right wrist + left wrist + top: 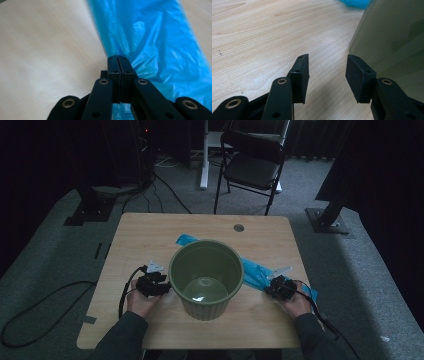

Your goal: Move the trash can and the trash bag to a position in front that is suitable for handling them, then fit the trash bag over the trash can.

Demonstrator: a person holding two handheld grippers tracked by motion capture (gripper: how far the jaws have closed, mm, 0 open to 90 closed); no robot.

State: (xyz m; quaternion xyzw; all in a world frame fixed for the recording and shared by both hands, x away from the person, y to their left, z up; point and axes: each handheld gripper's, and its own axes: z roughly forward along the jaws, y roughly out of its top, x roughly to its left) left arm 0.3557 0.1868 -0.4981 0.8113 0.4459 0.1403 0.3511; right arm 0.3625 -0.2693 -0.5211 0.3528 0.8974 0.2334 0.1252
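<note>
A ribbed olive-green pot [206, 277] stands upright and empty in the middle of the wooden table [150, 235]. A folded blue plastic bag [255, 272] lies flat behind it, running diagonally to the right. My left gripper [161, 285] rests at the pot's left side. In the left gripper view it [327, 75] is open just above the tabletop, its right jaw close beside the pot's wall [392, 37]. My right gripper [276, 287] is over the bag's near right end. The right gripper view shows it [117, 60] shut at the edge of the blue plastic [150, 37]; no film visibly sits between the jaws.
A grommet hole [238, 227] sits near the table's far edge. Beyond the table stand a black folding chair [252, 162] and a white post [204, 155]. Dark stand bases [327, 220] and cables [45, 295] lie on the grey carpet around it.
</note>
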